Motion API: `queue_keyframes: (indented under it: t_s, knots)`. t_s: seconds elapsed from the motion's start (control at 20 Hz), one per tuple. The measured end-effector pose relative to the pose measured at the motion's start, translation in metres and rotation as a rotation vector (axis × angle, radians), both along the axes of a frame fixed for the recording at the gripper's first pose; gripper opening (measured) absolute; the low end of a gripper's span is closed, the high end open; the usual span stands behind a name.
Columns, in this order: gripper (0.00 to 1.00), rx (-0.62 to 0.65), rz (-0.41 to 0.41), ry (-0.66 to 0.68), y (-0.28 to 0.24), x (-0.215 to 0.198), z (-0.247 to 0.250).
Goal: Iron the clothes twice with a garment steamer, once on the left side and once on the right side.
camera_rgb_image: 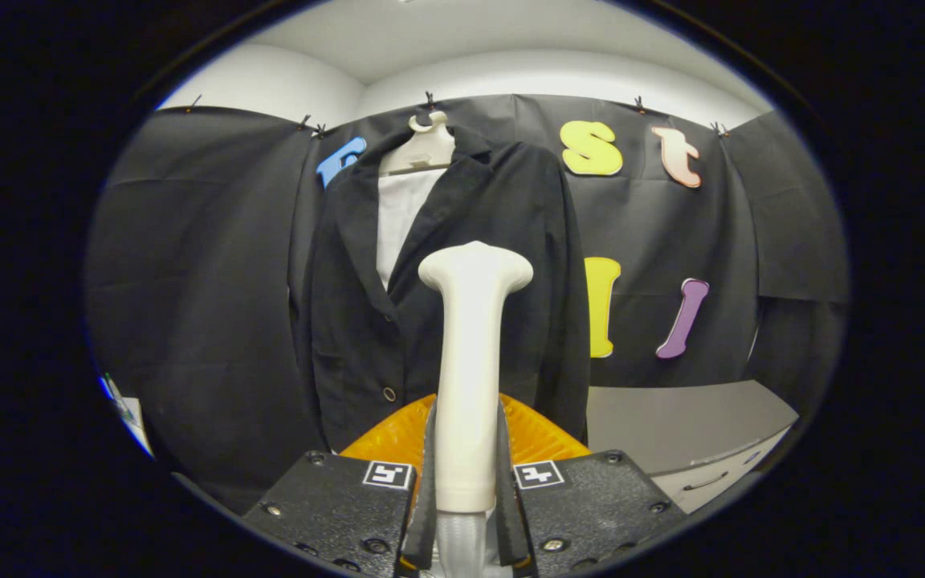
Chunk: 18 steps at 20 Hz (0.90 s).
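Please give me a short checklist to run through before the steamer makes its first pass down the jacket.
1. Grip: the gripper has both fingers pressed on the steamer handle: ok.
2. Steamer attitude: upright, head on top, pointing toward the jacket: ok.
3. Jacket on its hanger, front facing the gripper: ok.
4. Head touching the fabric: cannot tell; depth is unclear.
5. Steam coming out: cannot tell; none visible.
6. Hose below the handle free of snags: cannot tell.
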State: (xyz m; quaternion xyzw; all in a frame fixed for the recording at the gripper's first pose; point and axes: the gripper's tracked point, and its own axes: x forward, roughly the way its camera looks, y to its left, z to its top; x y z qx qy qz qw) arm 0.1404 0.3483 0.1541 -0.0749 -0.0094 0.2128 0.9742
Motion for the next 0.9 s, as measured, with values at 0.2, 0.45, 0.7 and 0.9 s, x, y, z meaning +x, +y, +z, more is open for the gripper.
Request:
queue_keyframes:
  t_s: [0.2, 0.45, 0.7, 0.9]
  knots:
    - [0.33, -0.024, -0.001, 0.043, -0.005, -0.003, -0.027]
    - [0.33, -0.052, -0.008, 0.097, -0.009, -0.004, -0.059]
    - [0.33, -0.079, -0.013, 0.124, -0.013, -0.004, -0.081]
    - [0.33, -0.107, -0.009, 0.16, -0.019, -0.01, -0.107]
